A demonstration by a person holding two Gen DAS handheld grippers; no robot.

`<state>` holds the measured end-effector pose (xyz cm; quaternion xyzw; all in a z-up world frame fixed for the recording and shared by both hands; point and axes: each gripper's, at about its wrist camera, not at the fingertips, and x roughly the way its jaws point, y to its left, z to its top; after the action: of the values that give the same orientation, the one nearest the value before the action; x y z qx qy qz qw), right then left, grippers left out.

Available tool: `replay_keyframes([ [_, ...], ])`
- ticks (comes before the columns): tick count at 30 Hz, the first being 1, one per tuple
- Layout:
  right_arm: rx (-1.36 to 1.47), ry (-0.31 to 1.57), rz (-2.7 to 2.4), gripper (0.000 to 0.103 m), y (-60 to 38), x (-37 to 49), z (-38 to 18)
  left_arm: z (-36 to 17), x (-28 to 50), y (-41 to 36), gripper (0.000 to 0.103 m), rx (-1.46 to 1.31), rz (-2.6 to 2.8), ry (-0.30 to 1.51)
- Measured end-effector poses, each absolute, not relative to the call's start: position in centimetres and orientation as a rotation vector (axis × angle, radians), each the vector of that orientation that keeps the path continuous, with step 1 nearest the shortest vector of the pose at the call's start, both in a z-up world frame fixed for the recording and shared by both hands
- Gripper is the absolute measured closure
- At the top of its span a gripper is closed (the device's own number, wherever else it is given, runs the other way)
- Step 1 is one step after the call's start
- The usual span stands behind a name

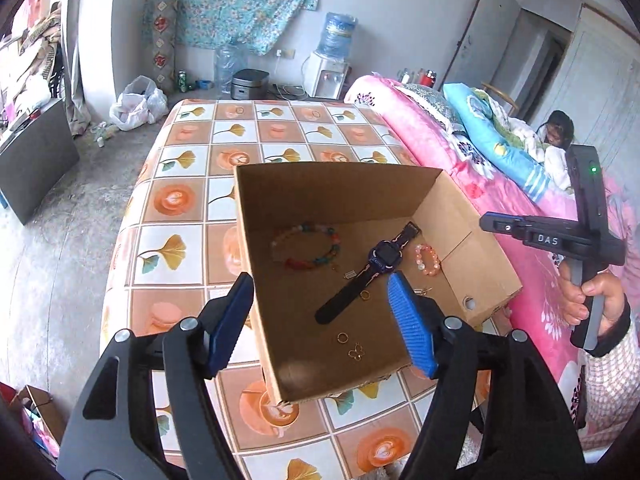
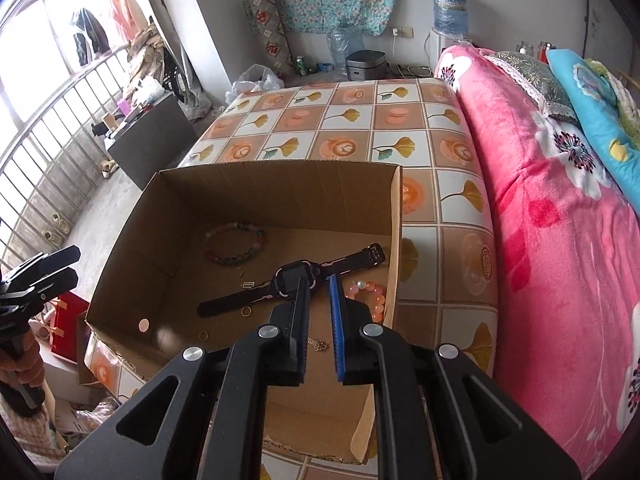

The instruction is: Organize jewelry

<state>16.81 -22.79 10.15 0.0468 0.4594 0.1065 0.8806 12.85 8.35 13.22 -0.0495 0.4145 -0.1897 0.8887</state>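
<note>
An open cardboard box (image 1: 456, 216) (image 2: 132, 236) stands on the patterned table. Inside lie a dark watch (image 1: 372, 268) (image 2: 288, 280), a multicoloured bead bracelet (image 1: 308, 246) (image 2: 234, 246), a pink bead bracelet (image 1: 427, 260) (image 2: 370, 294), small gold rings (image 1: 343, 337) (image 2: 245, 311), earrings (image 1: 355, 353) and a thin chain (image 2: 318, 345). My left gripper (image 1: 320, 316) is open and empty, above the box's near left corner. My right gripper (image 2: 319, 312) hovers over the box above the watch, jaws narrowly apart, nothing between them; its body shows in the left wrist view (image 1: 560, 236).
The table (image 1: 192, 200) (image 2: 448, 152) has a leaf-and-cup patterned cloth. A bed with a pink blanket (image 2: 560, 220) runs along the right; a child (image 1: 558, 132) lies on it. A dark cabinet (image 1: 36, 160), a water dispenser (image 1: 330, 68) and bags stand on the floor.
</note>
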Motion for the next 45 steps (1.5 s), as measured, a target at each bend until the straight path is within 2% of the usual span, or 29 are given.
replay_keyframes([
  [4, 0.149, 0.891, 0.180, 0.090, -24.3, 14.2, 11.4, 12.3, 12.1, 10.4, 0.033, -0.191, -0.364, 0.864],
  [7, 0.198, 0.861, 0.124, 0.069, -25.9, 12.8, 11.5, 10.9, 12.0, 11.1, 0.025, -0.246, -0.330, 0.867],
  [8, 0.211, 0.866, 0.104, 0.066, -26.3, 12.6, 11.3, 10.5, 12.2, 11.3, 0.024, -0.260, -0.318, 0.877],
  [14, 0.367, 1.037, 0.148, 0.065, -27.2, 12.7, 6.7, 5.8, 13.5, 10.7, 0.024, -0.402, -0.396, 1.029],
  [16, 0.405, 1.061, 0.181, 0.061, -27.0, 12.7, 5.6, 4.8, 13.5, 10.0, 0.024, -0.447, -0.446, 1.062],
  [19, 0.377, 1.055, 0.178, 0.060, -26.4, 12.4, 5.6, 4.5, 13.1, 9.1, 0.021, -0.429, -0.435, 1.049],
  [37, 0.433, 1.019, 0.194, 0.060, -26.2, 3.9, 5.3, 4.8, 6.4, 8.8, 0.021, -0.314, -0.429, 1.035],
  [45, 0.447, 0.861, 0.070, 0.054, -27.2, -1.2, 5.4, 6.9, 2.9, 10.1, 0.020, -0.197, -0.265, 0.876],
])
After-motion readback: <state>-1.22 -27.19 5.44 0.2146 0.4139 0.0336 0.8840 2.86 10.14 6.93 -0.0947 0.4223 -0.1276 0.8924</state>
